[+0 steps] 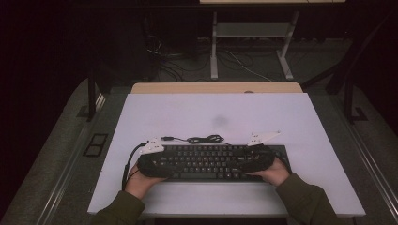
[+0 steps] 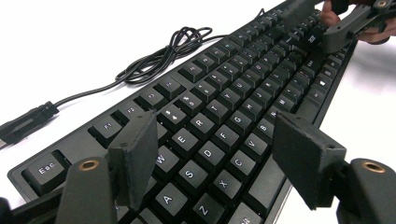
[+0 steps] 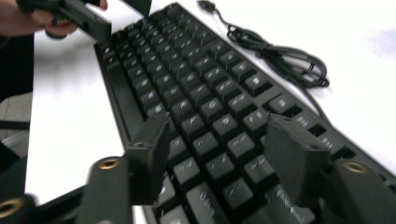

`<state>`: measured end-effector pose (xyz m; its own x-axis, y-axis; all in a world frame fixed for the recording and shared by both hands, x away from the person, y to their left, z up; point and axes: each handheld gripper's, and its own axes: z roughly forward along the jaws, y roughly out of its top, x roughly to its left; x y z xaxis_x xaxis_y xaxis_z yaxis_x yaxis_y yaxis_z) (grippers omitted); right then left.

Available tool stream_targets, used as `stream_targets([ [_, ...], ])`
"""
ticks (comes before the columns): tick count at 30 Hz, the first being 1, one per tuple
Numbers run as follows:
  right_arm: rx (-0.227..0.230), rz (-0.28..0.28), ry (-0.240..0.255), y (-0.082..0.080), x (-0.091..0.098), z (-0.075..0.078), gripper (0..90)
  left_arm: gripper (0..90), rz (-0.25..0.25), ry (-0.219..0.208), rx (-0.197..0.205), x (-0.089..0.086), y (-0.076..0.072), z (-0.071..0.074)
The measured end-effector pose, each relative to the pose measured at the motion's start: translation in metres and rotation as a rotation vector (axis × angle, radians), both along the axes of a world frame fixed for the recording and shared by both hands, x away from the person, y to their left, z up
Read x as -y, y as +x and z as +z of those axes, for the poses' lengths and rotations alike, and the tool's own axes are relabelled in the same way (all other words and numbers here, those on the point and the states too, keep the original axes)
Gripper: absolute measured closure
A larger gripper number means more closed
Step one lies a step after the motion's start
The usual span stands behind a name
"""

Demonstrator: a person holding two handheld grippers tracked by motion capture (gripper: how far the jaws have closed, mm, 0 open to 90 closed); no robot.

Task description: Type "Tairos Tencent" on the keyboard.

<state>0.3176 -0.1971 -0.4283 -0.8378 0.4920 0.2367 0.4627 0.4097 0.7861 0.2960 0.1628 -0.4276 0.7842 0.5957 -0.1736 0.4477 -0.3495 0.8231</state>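
Both forearms enter low; left gripper (image 1: 151, 161) and right gripper (image 1: 259, 160) hover over opposite ends of the keyboard (image 1: 213, 161) — jaws parted, gripping nothing, pointing inward.

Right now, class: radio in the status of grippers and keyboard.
Left gripper open, right gripper open, both over keyboard. Keyboard flat on table. Cable coiled behind.

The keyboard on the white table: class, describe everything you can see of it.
The keyboard is black, apparently plastic, with white-lettered keys. It lies flat near the front of the white table. Its black cable lies coiled behind it, plug loose. The left gripper and right gripper hover open over its two ends; whether the jaws touch the keys cannot be told.
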Motion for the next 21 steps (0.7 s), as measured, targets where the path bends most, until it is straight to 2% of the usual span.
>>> stream_targets([
  [2, 0.007, -0.005, 0.018, 0.002, -0.003, 0.001, 35.3, 33.1, -0.001, -0.001, -0.001, 0.000, 0.000, 0.000],
  [8, 0.024, -0.011, 0.026, 0.006, -0.010, 0.002, 30.6, 40.3, 0.000, 0.000, -0.004, -0.002, 0.000, 0.000],
  [14, 0.031, -0.022, 0.040, 0.010, -0.016, 0.003, 28.6, 50.2, 0.009, -0.005, -0.005, -0.004, 0.000, 0.001],
  [21, 0.046, -0.032, 0.056, 0.014, -0.023, 0.004, 27.2, 64.2, 0.013, 0.009, -0.002, -0.006, -0.001, 0.001],
])
